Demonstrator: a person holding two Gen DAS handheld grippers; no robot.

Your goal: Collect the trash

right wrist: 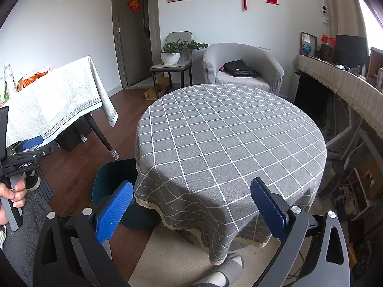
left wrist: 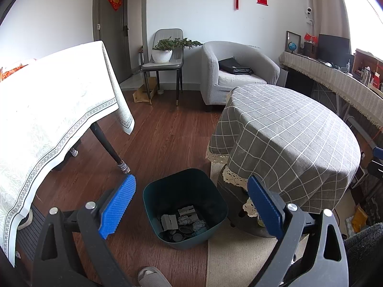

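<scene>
You're standing over the round bench (right wrist: 229, 143) with its grey checked cloth, and its top is showing bare in the right wrist view, so the risk I'm judging first is that you're sweeping for trash that isn't there while pieces are lying somewhere these cameras aren't reaching. Next, that cloth's lace hem is hanging right beside the bin (left wrist: 185, 205), and a low reach could be snagging it and dragging the cloth. The bin itself is sitting on the wood floor at the edge of the pale rug (left wrist: 234, 258), between the round bench and the white-clothed bench (left wrist: 52, 110); being light and open, it's looking easy to tip with a careless knock. Your left gripper (left wrist: 191, 205) is hovering above it, jaws spread wide and holding nothing; your right gripper (right wrist: 191, 205) is the same, jaws apart and empty over the near rim of the cloth. Inside the bin, the trash (left wrist: 183, 224) is lying on the bottom: grey crumpled wads, a boxy scrap and some dark round bits, covering only the floor of it.
</scene>
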